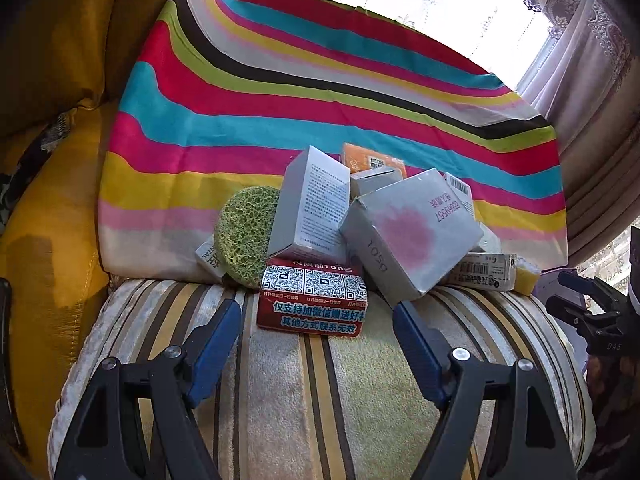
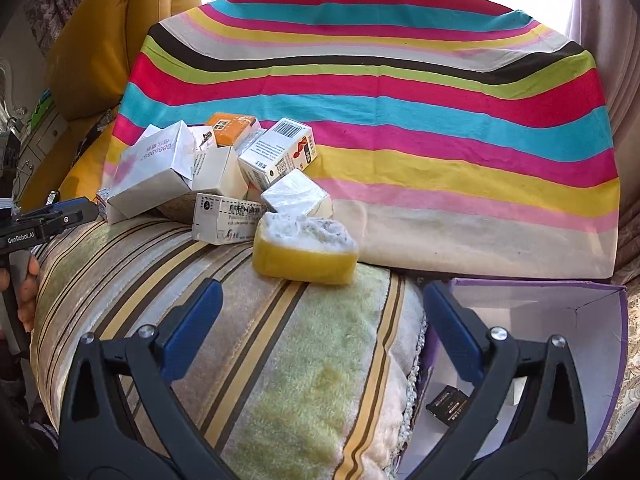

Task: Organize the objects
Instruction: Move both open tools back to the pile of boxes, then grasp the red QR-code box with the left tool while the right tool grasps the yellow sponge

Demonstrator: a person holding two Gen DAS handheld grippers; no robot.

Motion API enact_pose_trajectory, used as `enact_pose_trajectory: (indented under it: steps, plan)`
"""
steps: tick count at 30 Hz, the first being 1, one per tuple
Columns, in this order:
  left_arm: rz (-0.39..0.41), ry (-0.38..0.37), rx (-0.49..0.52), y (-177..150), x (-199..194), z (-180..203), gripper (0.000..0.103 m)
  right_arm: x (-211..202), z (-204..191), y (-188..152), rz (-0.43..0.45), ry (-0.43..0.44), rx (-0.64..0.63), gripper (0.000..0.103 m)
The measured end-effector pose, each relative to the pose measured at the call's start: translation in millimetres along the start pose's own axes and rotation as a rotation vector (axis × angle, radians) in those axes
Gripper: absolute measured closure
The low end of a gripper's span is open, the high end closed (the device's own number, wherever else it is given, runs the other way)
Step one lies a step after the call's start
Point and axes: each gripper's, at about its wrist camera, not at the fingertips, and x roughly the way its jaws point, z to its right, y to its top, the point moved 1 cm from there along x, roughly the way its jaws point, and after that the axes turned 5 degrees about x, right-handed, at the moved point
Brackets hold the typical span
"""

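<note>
A pile of small boxes lies on a striped cushion (image 1: 304, 392) against a rainbow-striped cloth (image 1: 280, 92). In the left wrist view a red QR-code box (image 1: 312, 300) is nearest, just ahead of my open, empty left gripper (image 1: 316, 316), with a green round sponge (image 1: 244, 236), a tall grey box (image 1: 316, 208) and a grey box with a pink blot (image 1: 412, 232) behind. In the right wrist view a yellow sponge (image 2: 306, 254) lies ahead of my open, empty right gripper (image 2: 320, 300). The left gripper also shows in the right wrist view (image 2: 60, 212).
An open purple-edged cardboard box (image 2: 560, 320) stands at the right below the cushion, with a small dark packet (image 2: 448, 404) inside. A yellow sofa (image 1: 48, 160) rises on the left. Curtains (image 1: 592, 60) and a bright window are behind.
</note>
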Motion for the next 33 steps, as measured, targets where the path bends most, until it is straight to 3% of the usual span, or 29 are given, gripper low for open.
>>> enact_pose_trajectory:
  steps: [15, 18, 19, 20, 22, 23, 28, 33]
  plan:
    - [-0.069, 0.025, 0.041, 14.9, 27.6, -4.2, 0.022, 46.8, 4.7, 23.8, -0.099, 0.053, 0.031, 0.002]
    - [-0.072, 0.022, 0.059, 14.8, 28.9, -1.8, 0.033, 51.5, 2.3, 25.2, -0.107, 0.036, 0.022, 0.002]
    - [-0.075, 0.018, 0.061, 14.5, 29.9, -1.6, 0.041, 53.1, 0.8, 25.8, -0.11, 0.028, 0.014, 0.006]
    - [-0.079, 0.016, 0.062, 14.8, 31.1, -1.7, 0.043, 54.3, -0.8, 25.6, -0.115, 0.021, 0.006, 0.01]
    - [-0.073, 0.012, 0.068, 14.5, 29.1, -1.5, 0.043, 56.7, -2.4, 24.3, -0.129, 0.005, -0.004, 0.028]
    - [-0.069, 0.01, 0.073, 14.1, 27.8, -0.7, 0.043, 56.4, -3.4, 23.9, -0.128, -0.002, -0.01, 0.031]
    - [-0.054, 0.011, 0.078, 11.4, 20.0, 1.7, 0.043, 46.4, -12.0, 21.0, -0.081, -0.074, -0.058, 0.033]
    - [-0.033, -0.001, 0.072, 0.1, 4.8, 3.6, 0.043, 32.4, -13.9, 15.3, -0.052, -0.079, -0.056, 0.033]
